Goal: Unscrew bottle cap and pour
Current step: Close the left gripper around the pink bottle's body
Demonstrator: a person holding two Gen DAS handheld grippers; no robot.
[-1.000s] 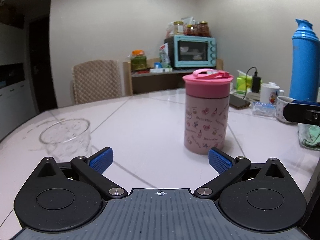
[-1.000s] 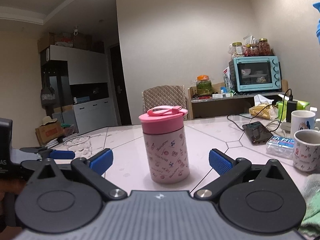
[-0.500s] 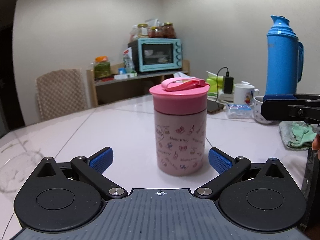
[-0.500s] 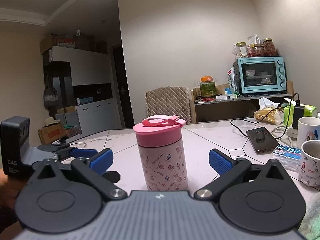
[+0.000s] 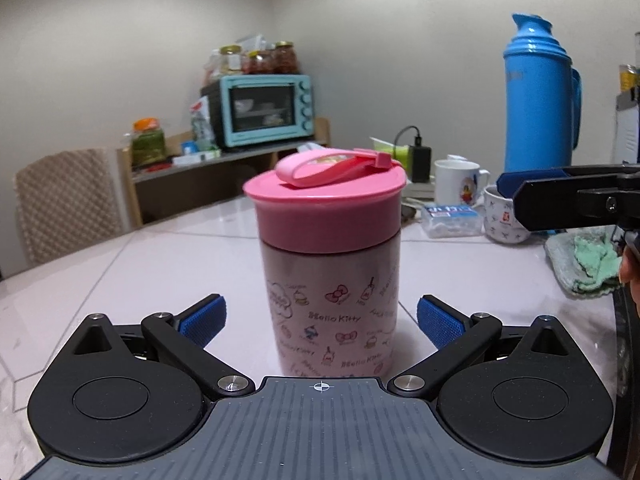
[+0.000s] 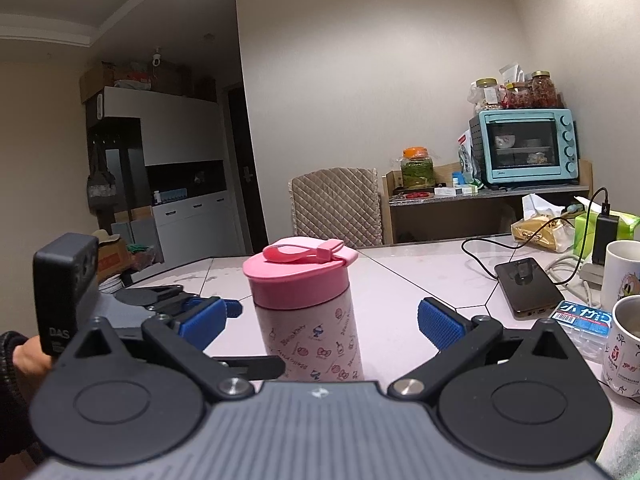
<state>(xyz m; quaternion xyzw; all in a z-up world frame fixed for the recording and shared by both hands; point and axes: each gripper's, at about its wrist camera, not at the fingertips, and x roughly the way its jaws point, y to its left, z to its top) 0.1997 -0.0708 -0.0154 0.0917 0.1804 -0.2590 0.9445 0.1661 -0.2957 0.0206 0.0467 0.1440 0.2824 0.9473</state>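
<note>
A pink Hello Kitty bottle (image 5: 334,308) with a pink screw cap (image 5: 325,208) and a loop strap stands upright on the white table (image 5: 160,264). My left gripper (image 5: 321,318) is open, its blue pads on either side of the bottle's lower body, not touching. In the right wrist view the bottle (image 6: 310,336) and its cap (image 6: 298,276) stand between the open fingers of my right gripper (image 6: 320,320). The left gripper also shows there at the left (image 6: 208,312). The right gripper's finger shows in the left wrist view at the right (image 5: 560,200).
A tall blue thermos (image 5: 540,96), white mugs (image 5: 460,182), a small plastic box (image 5: 452,220) and a green cloth (image 5: 588,264) are at the right. A phone on a cable (image 6: 524,284) lies on the table. A chair (image 6: 334,204) and a shelf with a teal oven (image 6: 528,148) stand behind.
My left gripper swung right and closed in on the bottle, which now sits centred between its fingers; the glass left its view. The right gripper moved closer to the bottle.
</note>
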